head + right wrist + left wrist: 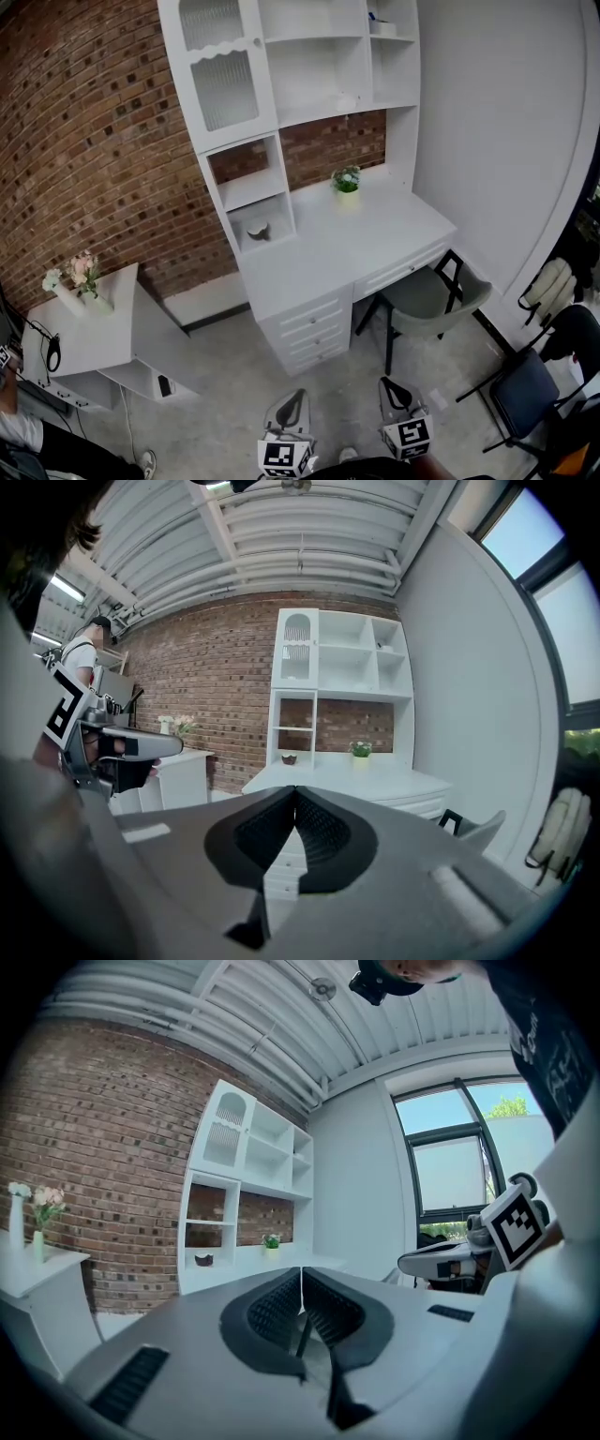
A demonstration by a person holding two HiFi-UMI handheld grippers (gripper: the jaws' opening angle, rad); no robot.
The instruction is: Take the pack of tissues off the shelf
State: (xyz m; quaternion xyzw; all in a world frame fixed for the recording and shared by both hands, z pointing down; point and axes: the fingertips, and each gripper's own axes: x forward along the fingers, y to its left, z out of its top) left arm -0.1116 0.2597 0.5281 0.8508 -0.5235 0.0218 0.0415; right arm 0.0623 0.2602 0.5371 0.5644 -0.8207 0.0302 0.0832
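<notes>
- Brick wall (84,141) is backing a white shelf unit (314,66) that is standing on a desk (375,239) in the room's corner.
- What is looking like the tissue pack (347,99) is lying on the unit's middle open shelf, above the brick-backed gap; it is pale and too small for me to make out clearly.
- Another white thing (382,27) with a blue bit is sitting in the top right compartment.
- Lower down, a plant (347,180) is standing at the back of the desk, and a small bowl (256,230) is sitting in the lower left cubby.
- A grey chair (427,295) is standing at the desk's right end; a side table (103,333) with flower vases (80,281) is standing well off to the left.
- I am holding my left gripper (296,397) and right gripper (390,386) side by side, low in front of the drawers (314,328) and well apart from the shelf.
- Both pairs of jaws are pressing shut on nothing.
</notes>
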